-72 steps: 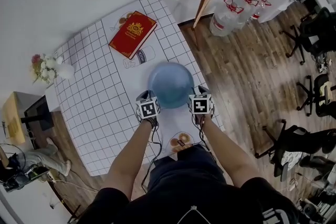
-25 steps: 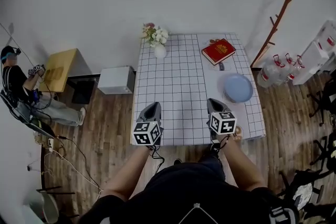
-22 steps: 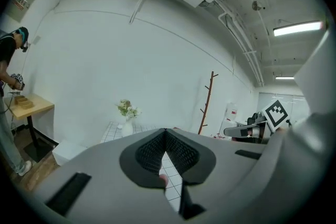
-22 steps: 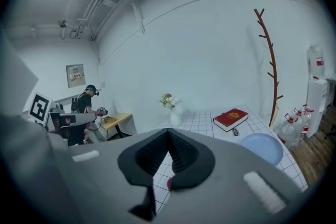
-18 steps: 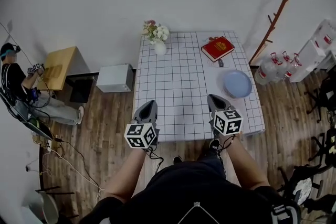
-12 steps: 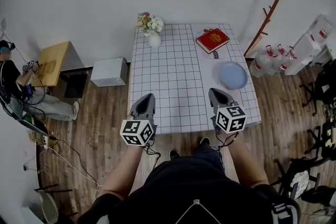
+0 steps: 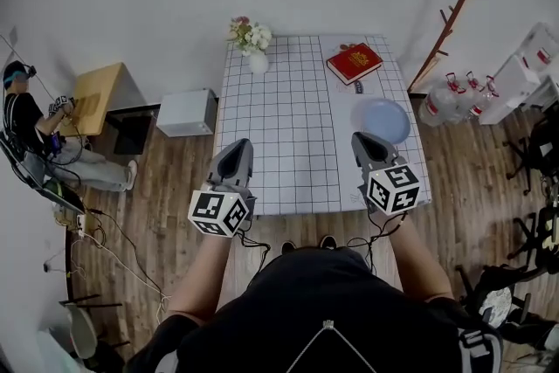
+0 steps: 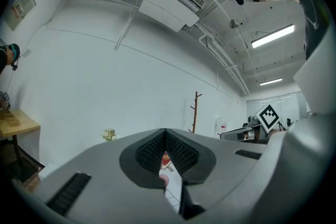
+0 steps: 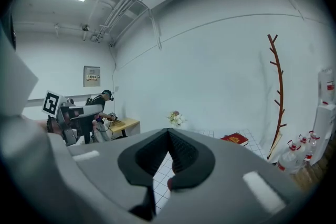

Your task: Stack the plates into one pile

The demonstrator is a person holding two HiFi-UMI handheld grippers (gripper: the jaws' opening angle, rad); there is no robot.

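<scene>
You hold both forearms stretched forward from your body, a tool in each hand, side by side and well apart above the near edge of the bench (image 7: 279, 118). Your left tool (image 7: 235, 148) points about level toward the far wall, its jaws pressed together on nothing. Your right tool (image 7: 363, 141) tips slightly downward, jaws likewise together and empty. The blue plates (image 7: 381, 120) sit as one round pile by the bench's right edge, beyond the right tool. A red book (image 7: 354, 63) lies at the far right corner.
</scene>
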